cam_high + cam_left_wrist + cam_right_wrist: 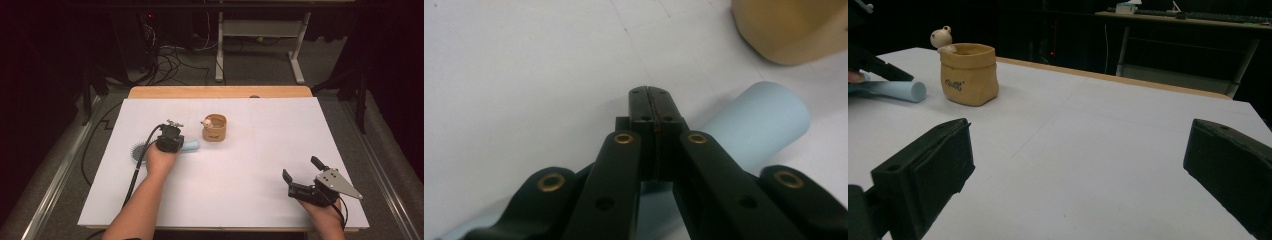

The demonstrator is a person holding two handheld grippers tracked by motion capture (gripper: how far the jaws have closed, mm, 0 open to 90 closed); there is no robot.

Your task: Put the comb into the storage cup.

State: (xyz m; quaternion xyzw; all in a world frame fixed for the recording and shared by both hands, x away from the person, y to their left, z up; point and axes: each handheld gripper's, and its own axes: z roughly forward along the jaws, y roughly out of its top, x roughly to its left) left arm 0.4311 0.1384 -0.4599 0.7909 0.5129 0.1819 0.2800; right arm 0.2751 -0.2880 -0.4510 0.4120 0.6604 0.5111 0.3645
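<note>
**Left gripper closed over a pale blue handle, right gripper wide and idle**

The left gripper (172, 142) sits left of the white surface's (240, 185) middle, pointing down at a pale blue handle (769, 117) that lies flat there. In the left gripper view its jaws are pressed together, tip to tip, with the handle passing underneath them; whether the tips touch it cannot be told. The handle's rounded end pokes out to the right of the gripper in the high view, and a grey toothed disc (136, 150) shows at the gripper's other side, partly covered by the hand and cable, so what it is stays unclear.

Just beyond the handle's end stands a small tan sack-shaped pot (215, 128) with a little pale figure (942, 37) perched on its rim. Pot and handle are near each other but apart.

The right gripper (301, 172) rests close to the near right corner of the surface, jaws spread wide with nothing between them. From its own view the stretch of surface up to the pot is bare.

Open room lies across the whole middle and right of the surface and along its far edge, where a strip of wood (220, 92) shows. The left gripper has some surface to its left before the edge. The near edge is cut off by the forearms.
</note>
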